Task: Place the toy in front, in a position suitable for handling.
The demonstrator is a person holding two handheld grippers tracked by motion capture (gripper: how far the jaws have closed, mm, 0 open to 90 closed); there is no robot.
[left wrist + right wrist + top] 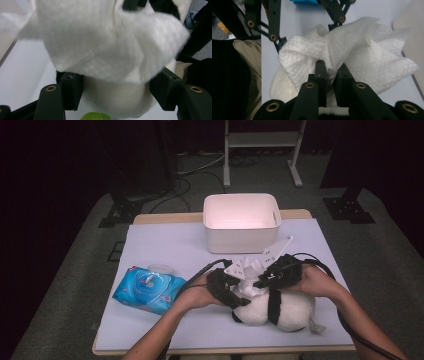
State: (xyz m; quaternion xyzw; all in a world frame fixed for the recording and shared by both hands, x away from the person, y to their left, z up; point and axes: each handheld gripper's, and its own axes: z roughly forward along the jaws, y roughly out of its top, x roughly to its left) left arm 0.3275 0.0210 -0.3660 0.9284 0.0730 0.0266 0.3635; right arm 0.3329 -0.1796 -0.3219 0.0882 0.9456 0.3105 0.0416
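High view — panda plush [280, 307] lies on the tabletop [165, 240], near edge; both grippers meet over its head with a white wipe [248, 287]

Left gripper view — left gripper [116, 92] clamps the plush's head

Right gripper view — right gripper [331, 75] pinches the wipe; thin bite, so a hard rub could tear it free or shift the plush

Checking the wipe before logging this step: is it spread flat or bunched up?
Bunched up. The white wipe is gathered into crumpled folds where the right gripper pinches it, over the plush panda.
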